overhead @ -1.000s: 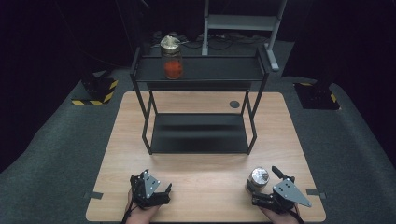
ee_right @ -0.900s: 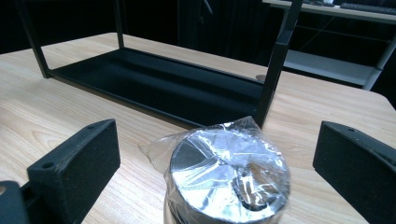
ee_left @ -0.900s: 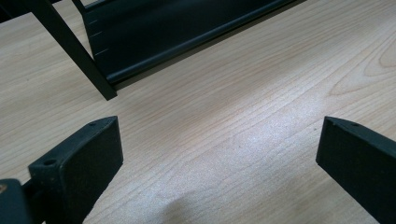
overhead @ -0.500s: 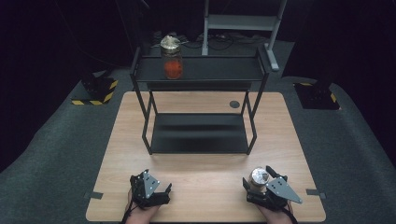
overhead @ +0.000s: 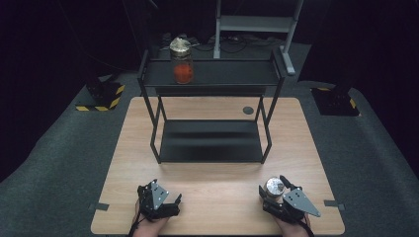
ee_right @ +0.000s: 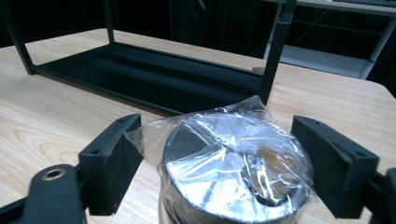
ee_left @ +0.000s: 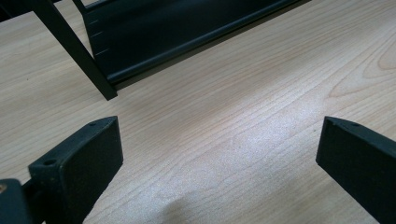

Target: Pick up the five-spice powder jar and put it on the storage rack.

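Note:
A small jar [overhead: 273,185] with a metal lid under crinkled clear film [ee_right: 233,158] stands on the wooden table [overhead: 217,197] near its front right. My right gripper [overhead: 273,190] straddles it, and its jaws have just been closing with the jar between them. In the right gripper view [ee_right: 217,156] the left pad meets only the loose film and the right pad sits at the jar's edge, with no firm squeeze. My left gripper [overhead: 159,191] rests at the front left, open, with bare wood between its jaws [ee_left: 217,154].
A black two-level metal rack [overhead: 210,140] stands mid-table; its leg and lower shelf [ee_left: 187,32] lie just ahead of the left gripper. On its top shelf stands a film-covered jar with orange-red contents [overhead: 182,61]. A dark disc [overhead: 248,110] lies behind the rack.
The right gripper's jaws have drawn in from wide open to close around the jar, and the gripper shifted slightly toward it. The left gripper has stayed put.

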A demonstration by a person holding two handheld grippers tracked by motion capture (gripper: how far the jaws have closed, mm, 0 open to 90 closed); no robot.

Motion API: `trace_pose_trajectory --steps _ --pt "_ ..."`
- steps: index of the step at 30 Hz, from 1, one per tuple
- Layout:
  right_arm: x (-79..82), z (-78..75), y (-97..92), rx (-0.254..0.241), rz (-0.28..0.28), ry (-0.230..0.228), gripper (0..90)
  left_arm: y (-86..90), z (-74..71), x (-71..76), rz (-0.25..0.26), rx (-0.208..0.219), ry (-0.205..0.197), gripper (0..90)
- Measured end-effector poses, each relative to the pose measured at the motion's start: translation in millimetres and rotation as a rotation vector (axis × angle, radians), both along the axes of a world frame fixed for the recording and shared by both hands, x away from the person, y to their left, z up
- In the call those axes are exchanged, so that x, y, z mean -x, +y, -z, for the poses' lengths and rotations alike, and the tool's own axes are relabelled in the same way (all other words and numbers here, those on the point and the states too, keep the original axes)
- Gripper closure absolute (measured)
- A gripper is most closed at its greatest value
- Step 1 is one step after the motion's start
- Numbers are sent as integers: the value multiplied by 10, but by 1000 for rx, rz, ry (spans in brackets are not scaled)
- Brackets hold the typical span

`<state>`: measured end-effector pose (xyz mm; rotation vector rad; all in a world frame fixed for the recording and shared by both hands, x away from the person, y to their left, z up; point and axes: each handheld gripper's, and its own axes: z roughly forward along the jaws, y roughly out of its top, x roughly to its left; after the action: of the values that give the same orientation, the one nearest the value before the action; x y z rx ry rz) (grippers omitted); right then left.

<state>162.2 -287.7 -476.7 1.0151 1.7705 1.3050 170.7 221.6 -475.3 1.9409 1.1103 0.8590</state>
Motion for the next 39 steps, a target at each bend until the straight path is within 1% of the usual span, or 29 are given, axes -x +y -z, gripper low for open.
trace_pose_trajectory --steps 6,15,21,30,39 --pt "16 20 -28 -2 -2 1 227 0 0 0 1 0 0 8" --pt "55 41 -109 -21 4 2 265 13 -2 -10 1 8 5 7" --pt "70 67 -140 -18 -16 -8 316 16 -2 -9 2 9 4 7" --pt "78 115 -185 -42 -27 -14 338 23 -2 -11 2 13 5 7" --pt "75 116 -194 -46 -33 -14 342 32 -3 -13 3 17 7 7"
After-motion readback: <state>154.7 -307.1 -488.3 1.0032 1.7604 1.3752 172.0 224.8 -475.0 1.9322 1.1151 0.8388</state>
